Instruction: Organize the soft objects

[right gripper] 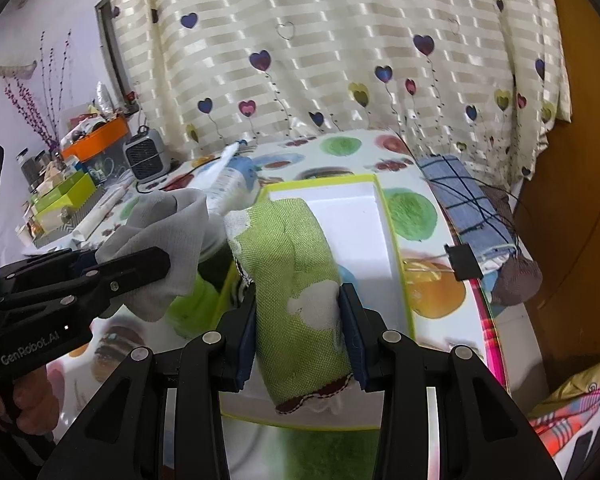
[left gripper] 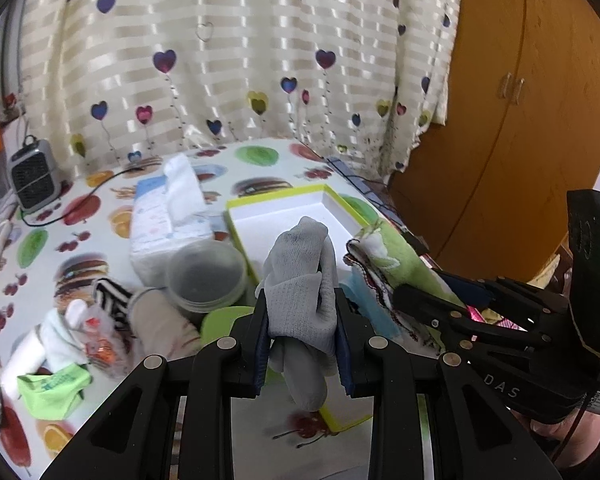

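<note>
My left gripper [left gripper: 302, 344] is shut on a bunched grey sock [left gripper: 302, 280], held above the near edge of a shallow white box with a lime-green rim [left gripper: 324, 190]. My right gripper [right gripper: 298, 344] is shut on a folded green cloth with white patches and a dark red trim [right gripper: 296, 280], held over the same box [right gripper: 356, 216]. Each gripper shows in the other's view: the right gripper [left gripper: 404, 292] at the right with the green cloth [left gripper: 392, 256], the left gripper [right gripper: 156, 258] at the left with the grey sock [right gripper: 168, 232].
On the fruit-print tablecloth [left gripper: 256, 156] lie a tissue pack [left gripper: 172, 216], a clear plastic tub [left gripper: 206, 272], a striped sock [left gripper: 110, 296], a green bag [left gripper: 56, 388] and a small heater [left gripper: 34, 174]. A blue plaid cloth [right gripper: 464, 196] lies at the table's right edge. A curtain hangs behind.
</note>
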The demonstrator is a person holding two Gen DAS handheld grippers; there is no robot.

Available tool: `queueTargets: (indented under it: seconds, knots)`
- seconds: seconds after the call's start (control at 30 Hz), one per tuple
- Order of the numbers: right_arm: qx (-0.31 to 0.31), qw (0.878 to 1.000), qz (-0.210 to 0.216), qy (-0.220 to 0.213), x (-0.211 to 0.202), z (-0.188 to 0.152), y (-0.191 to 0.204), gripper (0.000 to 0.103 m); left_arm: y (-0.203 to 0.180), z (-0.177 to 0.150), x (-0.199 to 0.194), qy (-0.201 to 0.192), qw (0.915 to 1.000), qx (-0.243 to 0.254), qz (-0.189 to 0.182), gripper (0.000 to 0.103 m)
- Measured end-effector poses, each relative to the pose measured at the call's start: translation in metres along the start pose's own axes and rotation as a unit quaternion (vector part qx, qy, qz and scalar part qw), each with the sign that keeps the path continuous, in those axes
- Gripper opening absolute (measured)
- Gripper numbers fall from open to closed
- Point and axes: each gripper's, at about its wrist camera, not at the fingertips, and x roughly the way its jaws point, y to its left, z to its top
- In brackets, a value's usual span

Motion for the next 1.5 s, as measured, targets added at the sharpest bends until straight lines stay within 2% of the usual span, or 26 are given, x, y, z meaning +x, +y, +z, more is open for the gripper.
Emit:
queueTargets:
  seconds: [0.3, 0.8, 0.97, 1.3, 1.5]
  knots:
    - [0.017, 1.000, -0.005, 0.010, 0.009, -0.005, -0.020, 0.040, -0.015, 0.002, 0.023, 0.023, 0.9996, 0.010, -0.012, 0.026]
    - [0.023, 0.999, 0.001, 0.044, 0.030, -0.014, -0.027, 0.040, -0.019, -0.010, 0.051, 0.068, 0.9973, 0.009, -0.027, 0.027]
    - [0.021, 0.999, -0.008, 0.046, 0.031, -0.016, -0.027, 0.047, -0.018, -0.013, 0.055, 0.076, 0.9965, 0.007, -0.035, 0.029]
    - [-0.001, 1.000, -0.015, 0.026, 0.017, -0.019, -0.020, 0.049, -0.017, -0.014, 0.039, 0.058, 0.9965, 0.004, -0.059, 0.034]
    - [-0.012, 1.000, -0.010, 0.013, 0.011, -0.019, -0.016, 0.049, -0.019, -0.011, 0.026, 0.032, 0.9970, 0.010, -0.070, 0.039]
